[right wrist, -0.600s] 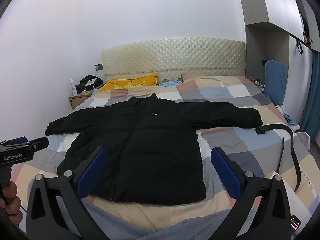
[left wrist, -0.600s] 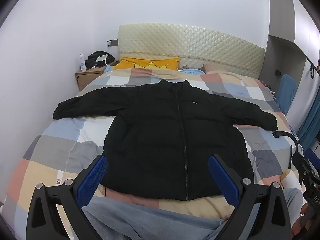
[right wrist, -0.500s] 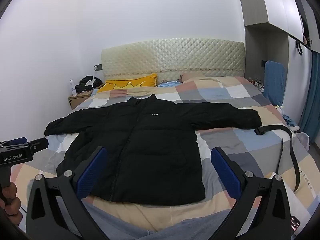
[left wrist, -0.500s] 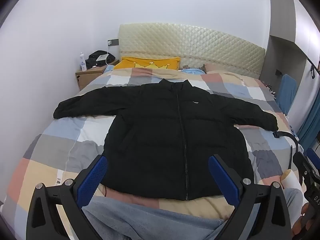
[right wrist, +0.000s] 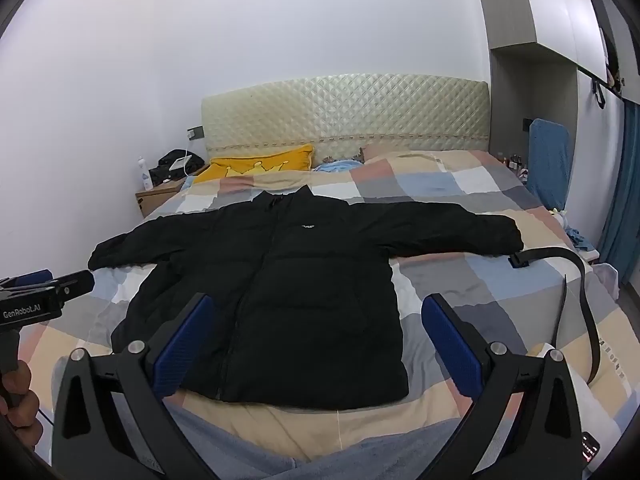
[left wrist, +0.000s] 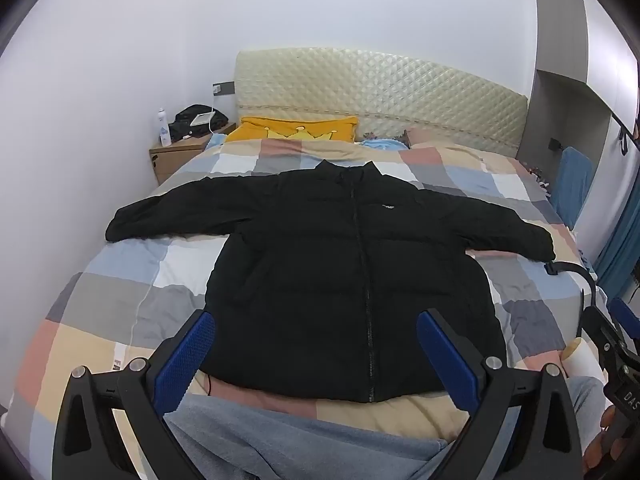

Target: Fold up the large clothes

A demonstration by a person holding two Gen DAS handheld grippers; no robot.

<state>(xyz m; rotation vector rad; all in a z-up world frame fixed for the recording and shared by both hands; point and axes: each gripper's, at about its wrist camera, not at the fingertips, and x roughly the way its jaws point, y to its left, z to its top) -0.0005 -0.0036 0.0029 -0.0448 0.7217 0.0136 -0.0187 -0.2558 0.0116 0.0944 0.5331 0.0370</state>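
The black jacket [left wrist: 352, 276] lies face up and fully spread on the checked bed [left wrist: 100, 320], zipper closed, collar toward the headboard [left wrist: 380, 92], both sleeves extended outward. No fold is visible: judged from this layout, the task stands at its start, with the sleeves and body all left to fold. The left gripper [left wrist: 316, 354] hovers above the near hem, jaws fully released, nothing between them. The right gripper [right wrist: 316, 336] hovers likewise, jaws spread wide and empty. A black belt [right wrist: 576, 276] lies just beside the right-hand cuff and may obstruct that sleeve fold.
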